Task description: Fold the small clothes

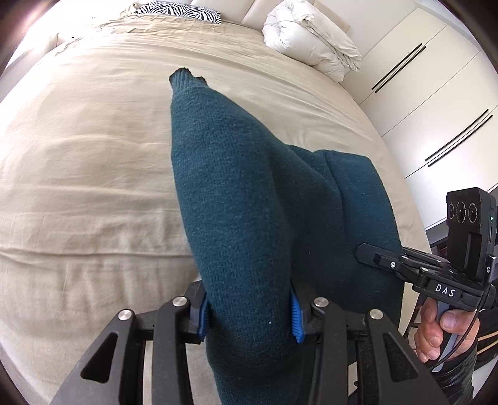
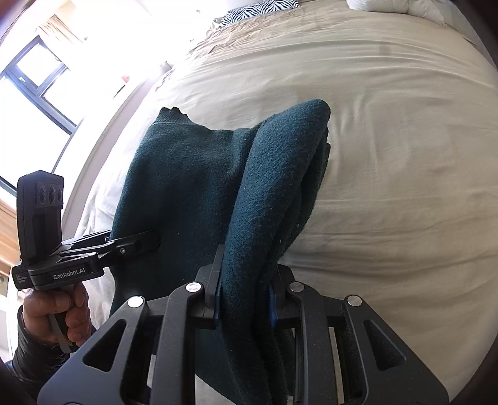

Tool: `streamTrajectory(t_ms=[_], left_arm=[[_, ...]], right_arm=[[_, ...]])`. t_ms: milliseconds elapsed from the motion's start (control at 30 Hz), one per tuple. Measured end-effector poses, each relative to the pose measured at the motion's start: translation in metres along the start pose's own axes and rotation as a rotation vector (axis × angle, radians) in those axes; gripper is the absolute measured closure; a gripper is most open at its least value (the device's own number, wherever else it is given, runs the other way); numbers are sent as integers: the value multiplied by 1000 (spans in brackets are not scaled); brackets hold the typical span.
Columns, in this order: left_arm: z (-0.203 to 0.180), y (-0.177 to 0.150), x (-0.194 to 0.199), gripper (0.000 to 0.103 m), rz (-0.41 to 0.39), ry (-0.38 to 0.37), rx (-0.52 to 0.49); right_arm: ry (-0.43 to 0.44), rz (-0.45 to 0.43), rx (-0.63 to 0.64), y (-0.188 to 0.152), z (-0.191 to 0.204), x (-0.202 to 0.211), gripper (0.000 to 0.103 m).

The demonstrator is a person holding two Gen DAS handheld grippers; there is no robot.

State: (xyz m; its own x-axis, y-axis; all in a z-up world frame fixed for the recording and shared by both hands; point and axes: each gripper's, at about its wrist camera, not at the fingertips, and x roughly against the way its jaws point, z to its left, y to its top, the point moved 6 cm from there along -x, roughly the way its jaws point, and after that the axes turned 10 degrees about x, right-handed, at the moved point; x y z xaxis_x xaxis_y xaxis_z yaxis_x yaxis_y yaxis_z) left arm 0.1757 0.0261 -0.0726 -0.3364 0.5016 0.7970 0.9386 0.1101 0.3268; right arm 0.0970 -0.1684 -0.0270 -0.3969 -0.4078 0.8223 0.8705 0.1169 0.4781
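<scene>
A dark teal knitted sweater [image 1: 236,193] hangs lifted over the beige bed, stretched between both grippers. In the left wrist view my left gripper [image 1: 249,314] is shut on a thick bunched fold of it, blue pads [image 1: 297,317] pressing on both sides. My right gripper [image 1: 368,254] comes in from the right edge with its fingers against the cloth. In the right wrist view my right gripper [image 2: 244,299] is shut on a rolled edge of the sweater [image 2: 274,174]. There my left gripper [image 2: 146,241] bites the cloth's left edge. A ribbed end [image 1: 183,78] points away from me.
The bed sheet [image 1: 77,174] spreads wide under the sweater. A white duvet [image 1: 311,40] and a zebra pillow [image 1: 183,11] lie at the bed's far end. White wardrobe doors [image 1: 420,102] stand on the right and a window [image 2: 34,81] on the left. A hand [image 1: 435,333] holds each grip.
</scene>
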Motion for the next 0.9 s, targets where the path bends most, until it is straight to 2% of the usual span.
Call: streamTrajectory(t_ms=[133, 267, 400, 533, 567, 600, 733, 800, 900], left_arm=[[16, -15, -1, 61, 10, 4, 15], [37, -31, -18, 60, 37, 13, 25], [59, -40, -35, 49, 32, -15, 88], [63, -50, -31, 41, -10, -3, 65], [63, -51, -31, 39, -21, -1, 62], [63, -52, -32, 37, -30, -7, 66], [66, -58, -20, 37, -76, -24, 89], [66, -62, -5, 36, -128, -6, 72], [62, -73, 26, 29, -227, -6, 52]], right_arm=[[39, 7, -19, -13, 28, -17, 83], [63, 34, -54, -30, 25, -40, 83], [86, 35, -133, -45, 7, -70, 81], [161, 8, -229, -65, -9, -81, 70], [158, -3, -225, -66, -12, -82, 61], [154, -14, -223, -67, -14, -82, 56], [184, -43, -265, -79, -18, -73, 54], [167, -59, -263, -81, -23, -66, 52], [114, -78, -247, -85, -28, -52, 50]])
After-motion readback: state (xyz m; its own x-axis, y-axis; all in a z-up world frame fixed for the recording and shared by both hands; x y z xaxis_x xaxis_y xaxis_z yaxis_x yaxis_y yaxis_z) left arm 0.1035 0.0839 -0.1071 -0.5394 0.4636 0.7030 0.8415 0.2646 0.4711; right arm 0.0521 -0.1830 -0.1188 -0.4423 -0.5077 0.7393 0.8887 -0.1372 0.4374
